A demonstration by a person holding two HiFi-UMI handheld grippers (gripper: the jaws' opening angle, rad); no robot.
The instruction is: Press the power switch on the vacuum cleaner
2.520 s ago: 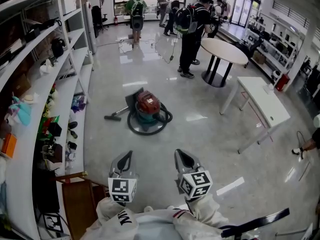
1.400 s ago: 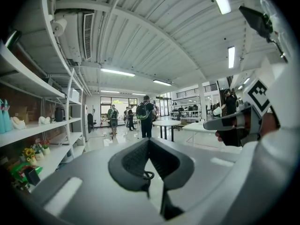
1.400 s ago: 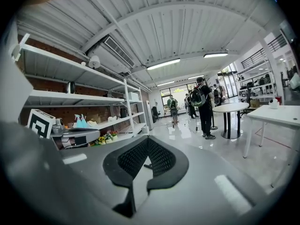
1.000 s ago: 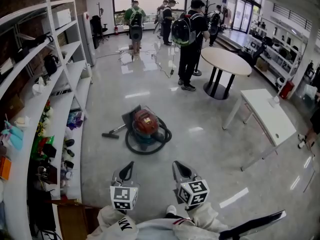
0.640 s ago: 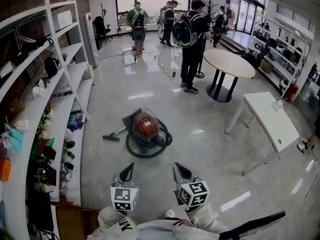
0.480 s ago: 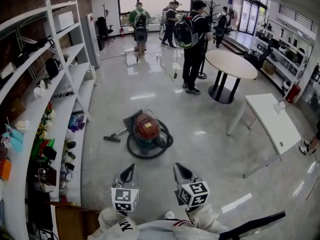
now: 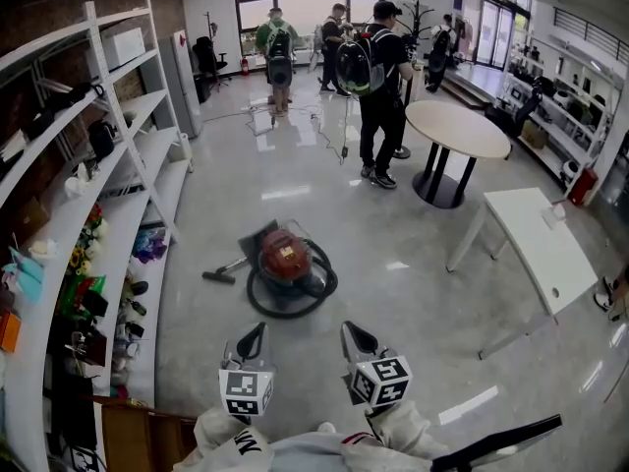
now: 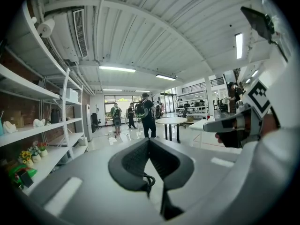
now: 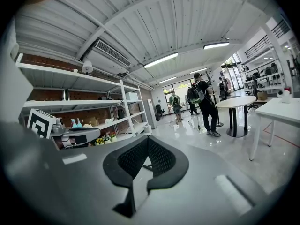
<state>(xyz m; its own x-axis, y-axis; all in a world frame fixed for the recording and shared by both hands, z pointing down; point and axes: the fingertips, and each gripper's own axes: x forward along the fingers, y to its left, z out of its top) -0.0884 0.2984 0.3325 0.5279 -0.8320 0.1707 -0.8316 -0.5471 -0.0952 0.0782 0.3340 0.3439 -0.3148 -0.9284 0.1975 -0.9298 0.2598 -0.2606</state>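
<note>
Looking down, we see the vacuum cleaner (image 7: 286,257) sitting on the glossy floor (image 7: 393,293) at 12 o'clock from our grippers and well apart from them. It is a red-topped canister on a dark teal body. Detail on its lid is too small to make out. Its black hose (image 7: 291,308) curls in a loop around the near side of the canister, and the floor nozzle (image 7: 218,275) lies on the floor at the canister's 9 o'clock.

We hold the left gripper (image 7: 257,326) and the right gripper (image 7: 346,326) side by side at the lower edge of the head view, both aimed toward 12 o'clock. In the left gripper view the jaws of the left gripper (image 8: 149,139) meet at their tips with nothing between them. The right gripper view shows the same for the right gripper (image 9: 147,138): its tips are pressed together and it is empty.

White shelving (image 7: 118,155) laden with small items runs along our 9 o'clock side. A white table (image 7: 546,249) stands at 3 o'clock, and a round table (image 7: 456,129) at 1 o'clock. Just beside the round table stands a person (image 7: 376,77) wearing a backpack (image 7: 356,62).
</note>
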